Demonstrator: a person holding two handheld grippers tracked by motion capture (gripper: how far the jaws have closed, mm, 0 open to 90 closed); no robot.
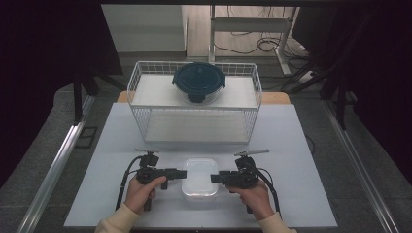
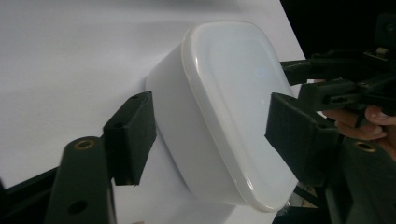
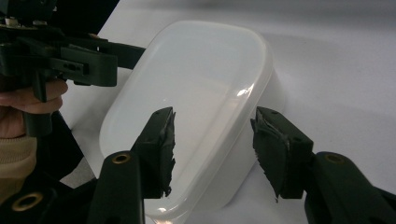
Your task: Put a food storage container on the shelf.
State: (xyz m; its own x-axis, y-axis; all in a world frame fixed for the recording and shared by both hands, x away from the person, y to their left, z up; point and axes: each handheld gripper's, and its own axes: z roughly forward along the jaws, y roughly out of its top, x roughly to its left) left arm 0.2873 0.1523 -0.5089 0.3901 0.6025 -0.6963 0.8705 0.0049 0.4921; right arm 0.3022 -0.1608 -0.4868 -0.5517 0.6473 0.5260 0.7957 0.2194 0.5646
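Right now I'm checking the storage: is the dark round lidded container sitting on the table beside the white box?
No, the dark round container sits on the wire basket's upper shelf, far behind the white box.

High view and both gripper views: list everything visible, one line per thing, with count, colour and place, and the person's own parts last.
lidded box: one, translucent white, near edge of the table, between the two grippers.
round container: one, clear with a dark blue clip lid, on the upper shelf of the basket.
wire basket: one, white, two levels, at the far middle of the table.
table: one, pale grey top.
desk frame: one, white, on the floor beyond, cables under it.
left gripper: one, black, jaws astride the box's left side, not yet pressing.
right gripper: one, black, jaws astride the right rim, not pressing.
hands: two, cream sleeves, bottom edge.
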